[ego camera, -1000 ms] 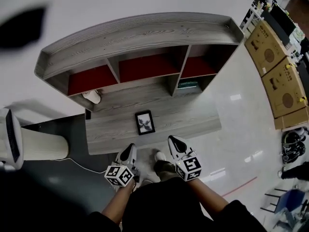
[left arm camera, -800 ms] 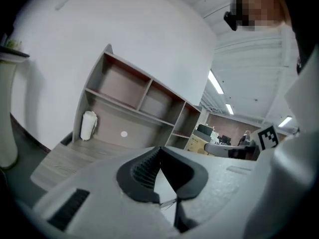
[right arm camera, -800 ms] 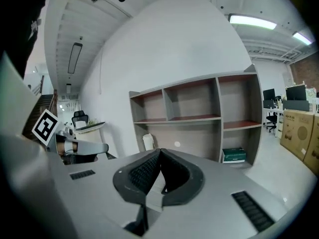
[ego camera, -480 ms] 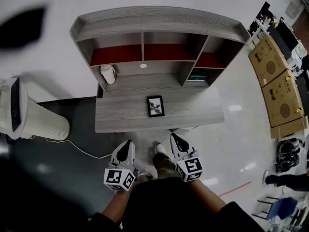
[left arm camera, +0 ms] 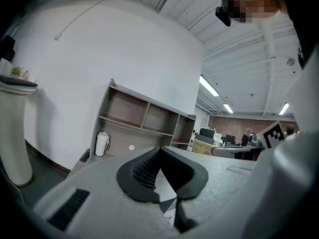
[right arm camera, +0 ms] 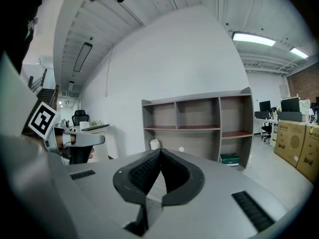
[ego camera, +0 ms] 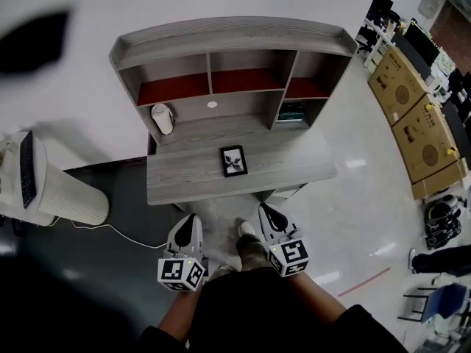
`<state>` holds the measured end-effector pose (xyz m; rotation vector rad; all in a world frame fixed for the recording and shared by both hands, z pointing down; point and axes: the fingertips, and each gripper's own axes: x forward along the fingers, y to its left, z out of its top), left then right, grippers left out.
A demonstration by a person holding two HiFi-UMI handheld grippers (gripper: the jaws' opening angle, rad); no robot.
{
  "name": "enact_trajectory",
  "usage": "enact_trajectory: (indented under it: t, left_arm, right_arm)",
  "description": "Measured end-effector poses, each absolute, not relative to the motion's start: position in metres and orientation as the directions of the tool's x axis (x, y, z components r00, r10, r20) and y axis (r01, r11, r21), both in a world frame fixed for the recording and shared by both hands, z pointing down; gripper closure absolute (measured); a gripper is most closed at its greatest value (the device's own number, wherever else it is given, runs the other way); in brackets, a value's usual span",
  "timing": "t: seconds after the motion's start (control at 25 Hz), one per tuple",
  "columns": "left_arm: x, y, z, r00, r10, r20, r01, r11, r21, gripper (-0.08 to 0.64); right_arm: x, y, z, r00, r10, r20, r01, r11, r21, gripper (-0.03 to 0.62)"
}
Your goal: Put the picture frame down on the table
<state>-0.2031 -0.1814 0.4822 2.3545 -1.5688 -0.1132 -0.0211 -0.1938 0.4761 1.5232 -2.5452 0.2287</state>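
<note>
Left gripper: jaws together at the tips, nothing clamped; its own view shows the dark pads meeting with only a hollow behind them. Right gripper: same, jaws together and empty, confirmed in the right gripper view. Both are held low in front of the person's body, side by side and apart, marker cubes toward the person, tips pointing toward the table. A shoe shows on the floor between them.

The picture frame lies flat on the table top, black border, pale picture with a dark plant motif. It is ahead of both grippers, roughly between their lines and a bit nearer the right one, well apart from both, touched by neither. It sits near the table's middle, back from the near edge.

Behind the table top, the shelf unit has three open compartments with red floors. A white container stands upright at the table's back left, below the left compartment. A green box lies under the right compartment. A tall white ribbed appliance stands to the table's left, with a cable on the floor. Cardboard boxes are far right.
</note>
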Motion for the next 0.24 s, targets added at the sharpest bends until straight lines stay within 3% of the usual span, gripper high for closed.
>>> enact_trajectory:
  t: [0.24]
  left_arm:
    - [-0.207,-0.163,0.469,0.399,-0.913,0.088,-0.888,-0.36,0.286,0.543]
  right_arm:
    - [-0.022,-0.174,0.464,-0.463,-0.862,0.206,-0.884,0.466,-0.037,0.581]
